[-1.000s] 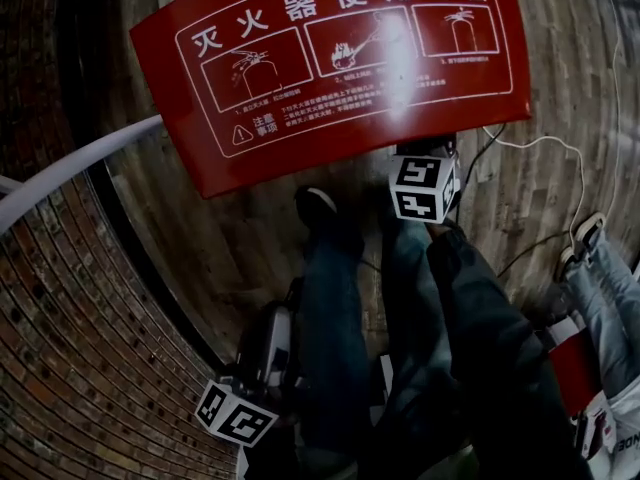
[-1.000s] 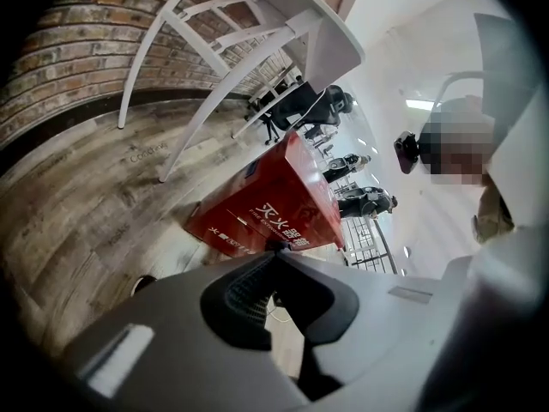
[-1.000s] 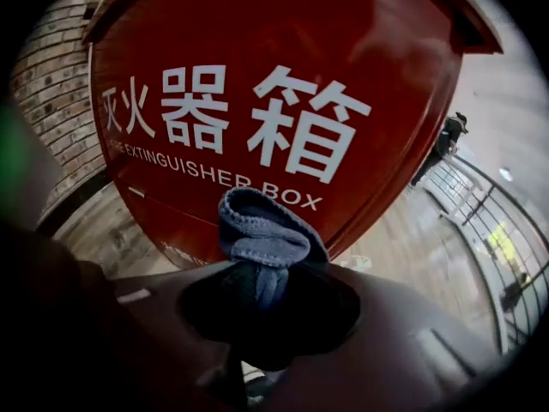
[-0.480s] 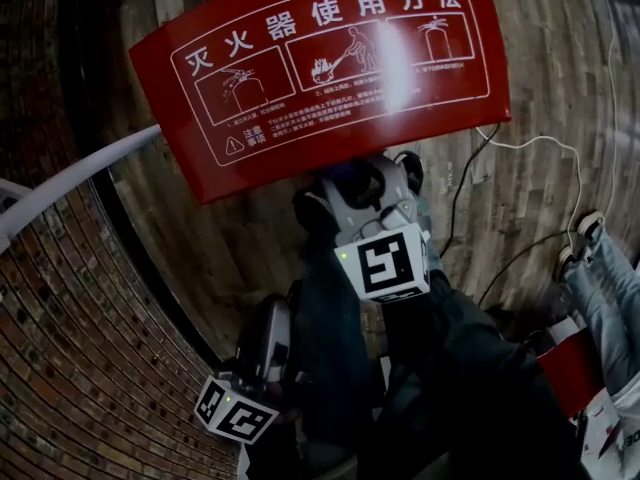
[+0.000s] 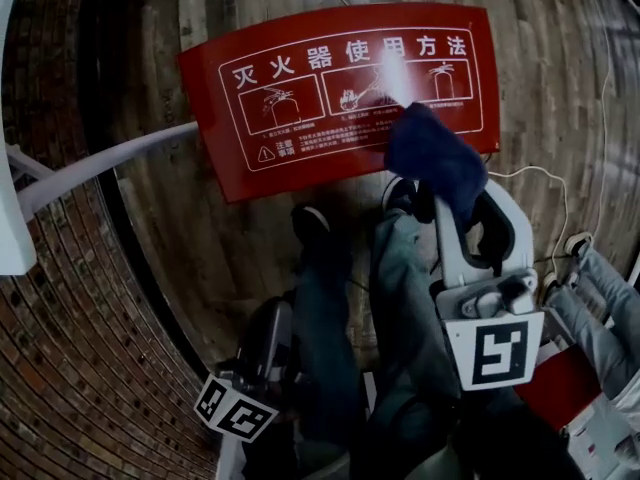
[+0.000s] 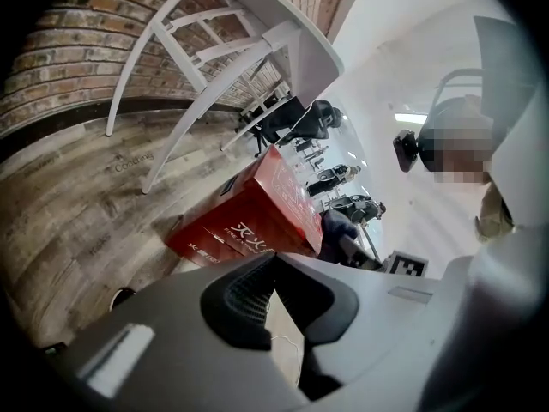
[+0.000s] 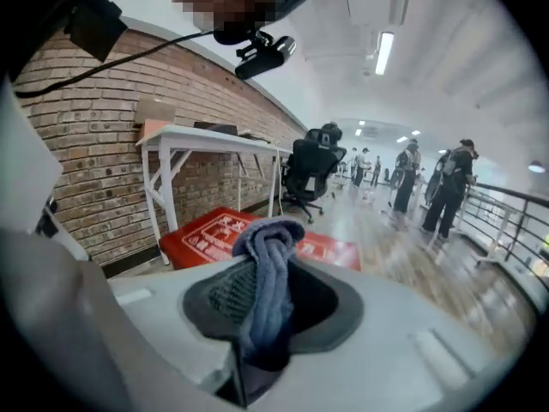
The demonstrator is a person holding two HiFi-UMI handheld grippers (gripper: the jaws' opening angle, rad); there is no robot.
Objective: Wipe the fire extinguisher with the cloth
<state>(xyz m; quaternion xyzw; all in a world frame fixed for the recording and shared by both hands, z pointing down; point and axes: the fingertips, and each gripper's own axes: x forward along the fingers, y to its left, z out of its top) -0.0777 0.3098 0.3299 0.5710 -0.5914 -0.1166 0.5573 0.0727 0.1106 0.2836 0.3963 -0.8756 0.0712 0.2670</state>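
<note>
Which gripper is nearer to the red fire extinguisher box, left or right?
Right. The right gripper, shut on the blue cloth, hovers at the red box's near edge; the left gripper, shut and empty, hangs farther back beside the person's leg.

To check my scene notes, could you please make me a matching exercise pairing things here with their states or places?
Things: 1 cloth; 2 left gripper; 3 red box; 4 white table.
States: A on the wooden floor; B by the brick wall; C jaws shut, empty; D clamped in the right gripper.
Pairs: 1-D, 2-C, 3-A, 4-B.
</note>
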